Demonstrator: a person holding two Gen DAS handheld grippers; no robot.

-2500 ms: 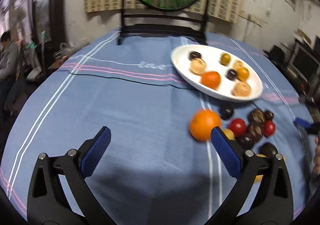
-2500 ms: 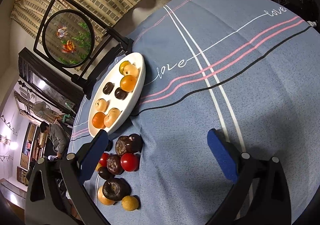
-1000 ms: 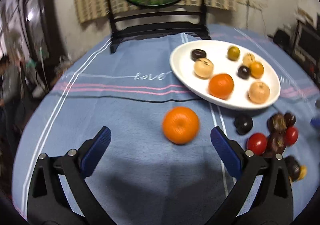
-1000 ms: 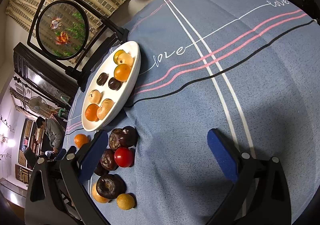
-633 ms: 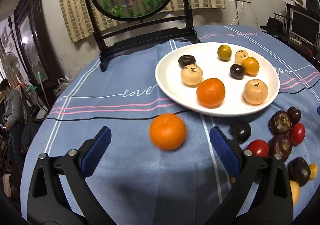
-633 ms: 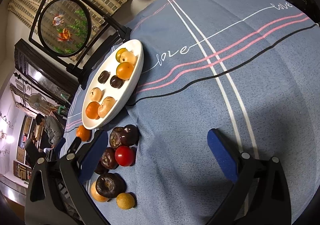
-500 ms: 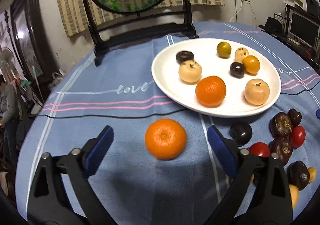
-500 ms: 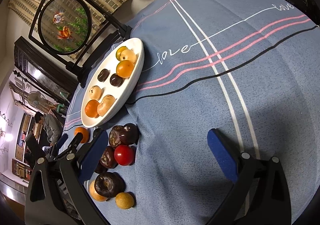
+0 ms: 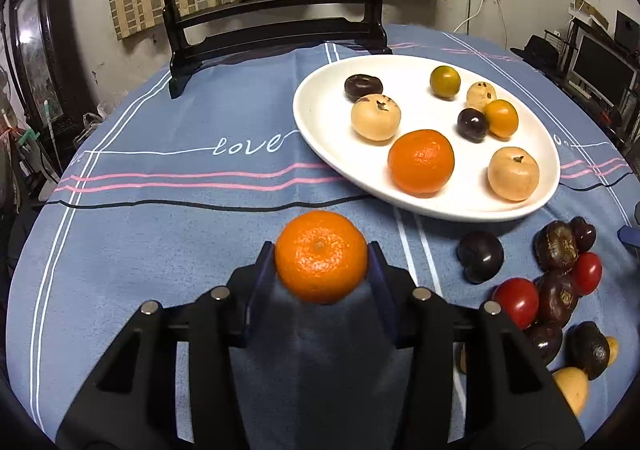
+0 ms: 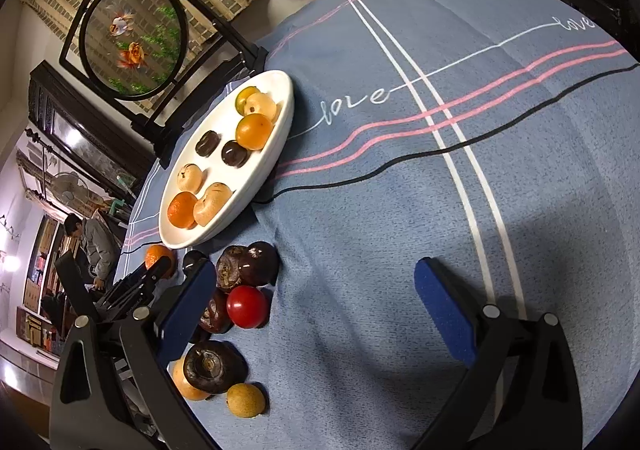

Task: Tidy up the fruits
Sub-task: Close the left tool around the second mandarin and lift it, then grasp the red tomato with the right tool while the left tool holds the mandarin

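Note:
A loose orange (image 9: 321, 256) rests on the blue tablecloth in front of the white oval plate (image 9: 320, 130). My left gripper (image 9: 321, 248) has its jaws closing around it, and both blue pads touch the orange's sides. The right wrist view shows the same orange (image 10: 154, 254) at the tip of the left gripper (image 10: 157, 267). The plate holds another orange (image 9: 421, 161) and several small pale, dark and yellow fruits. My right gripper (image 10: 314, 268) stands open over bare cloth, with nothing between its fingers. A pile of dark fruits and red tomatoes (image 10: 247, 307) lies by its left finger.
A round painted screen on a black stand (image 9: 272, 22) stands behind the plate at the table's far edge. The loose fruit pile (image 9: 552, 290) lies right of my left gripper. A person (image 10: 94, 238) sits beyond the table. Shelves with monitors (image 9: 600, 70) line the right wall.
The left gripper moved in on the orange and its jaws went from wide open to closed against the fruit's sides. The right gripper stayed open and almost still.

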